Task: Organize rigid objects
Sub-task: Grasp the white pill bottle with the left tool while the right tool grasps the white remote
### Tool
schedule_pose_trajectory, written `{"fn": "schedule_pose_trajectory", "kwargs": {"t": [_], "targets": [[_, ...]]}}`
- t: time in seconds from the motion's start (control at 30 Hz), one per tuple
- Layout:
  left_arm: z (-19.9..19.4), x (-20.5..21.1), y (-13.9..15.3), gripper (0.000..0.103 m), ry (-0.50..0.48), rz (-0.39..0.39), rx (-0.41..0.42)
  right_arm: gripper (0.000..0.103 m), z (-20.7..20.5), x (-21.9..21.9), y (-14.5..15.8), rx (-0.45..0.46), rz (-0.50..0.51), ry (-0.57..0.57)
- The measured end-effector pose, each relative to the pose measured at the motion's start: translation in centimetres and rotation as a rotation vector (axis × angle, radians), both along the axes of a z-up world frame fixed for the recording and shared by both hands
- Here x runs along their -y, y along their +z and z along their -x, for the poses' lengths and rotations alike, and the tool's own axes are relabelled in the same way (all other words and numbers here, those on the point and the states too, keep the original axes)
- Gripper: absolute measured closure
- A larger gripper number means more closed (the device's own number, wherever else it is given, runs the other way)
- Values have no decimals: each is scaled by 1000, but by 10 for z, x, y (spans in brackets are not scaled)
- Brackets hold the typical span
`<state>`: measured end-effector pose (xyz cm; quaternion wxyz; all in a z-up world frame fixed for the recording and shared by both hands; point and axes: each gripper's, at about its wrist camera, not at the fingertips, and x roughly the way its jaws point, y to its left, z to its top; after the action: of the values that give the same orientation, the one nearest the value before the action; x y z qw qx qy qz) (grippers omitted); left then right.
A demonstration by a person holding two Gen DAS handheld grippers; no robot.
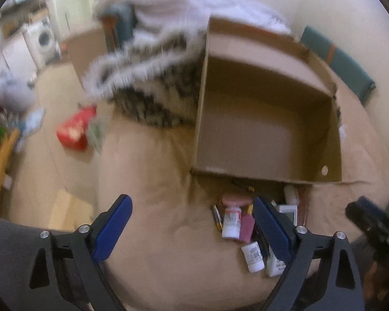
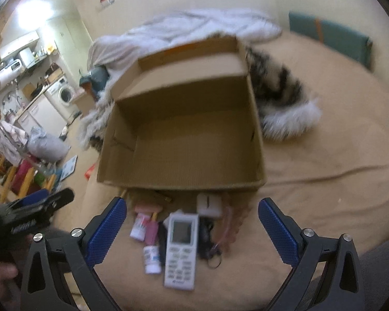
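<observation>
An open, empty cardboard box (image 1: 267,134) (image 2: 184,140) stands on a beige bed (image 2: 324,186). Small items lie in a heap before its near wall: a white remote control (image 2: 181,246), a white bottle (image 1: 231,223) (image 2: 139,226), a pink block (image 1: 247,226) (image 2: 151,229), a small white tube (image 1: 252,256) (image 2: 151,259), a white case (image 2: 208,203) and a dark cord (image 2: 207,235). My left gripper (image 1: 194,230) is open, above the bed just left of the heap. My right gripper (image 2: 193,232) is open above the remote. Neither holds anything.
A striped furry blanket (image 1: 153,88) (image 2: 282,103) and white bedding (image 2: 194,26) lie behind the box. A teal cushion (image 2: 329,36) is at the far right by the wall. A red bag (image 1: 75,129) and clutter lie on the floor to the left.
</observation>
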<state>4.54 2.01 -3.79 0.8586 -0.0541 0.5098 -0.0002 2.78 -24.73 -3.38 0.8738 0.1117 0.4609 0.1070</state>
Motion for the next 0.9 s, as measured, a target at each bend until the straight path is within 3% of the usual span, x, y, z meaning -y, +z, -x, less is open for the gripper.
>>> {"fn": "schedule_pose_trajectory", "kwargs": {"t": [0.03,0.17,0.23,0.33,0.43,0.67,0.73,0.9], "targets": [[-5,2,-8,24,-5,8,-40,19,-2,-3,-5,-30,-12,20],[-21,15,-41,34,-43,31,-186,36,-5,-13,-28,-173,-83,93],[-25,24,-58,37,-64,39,-250,52,-7,-16,-42,-246,-110,109],[-33,35,-77,50,-85,34,-315,52,-11,-19,-66,-363,-119,100],[-42,39,-89,52,-74,38,-345,52,-14,-24,-85,-442,-115,100],[-52,48,-121,60,-102,66,-436,52,-25,-46,-109,-503,-50,114],[-53,50,-126,67,-102,71,-442,52,-28,-48,-112,-517,-37,115],[-53,51,-141,70,-90,64,-471,53,-38,-64,-128,-529,20,135]]}}
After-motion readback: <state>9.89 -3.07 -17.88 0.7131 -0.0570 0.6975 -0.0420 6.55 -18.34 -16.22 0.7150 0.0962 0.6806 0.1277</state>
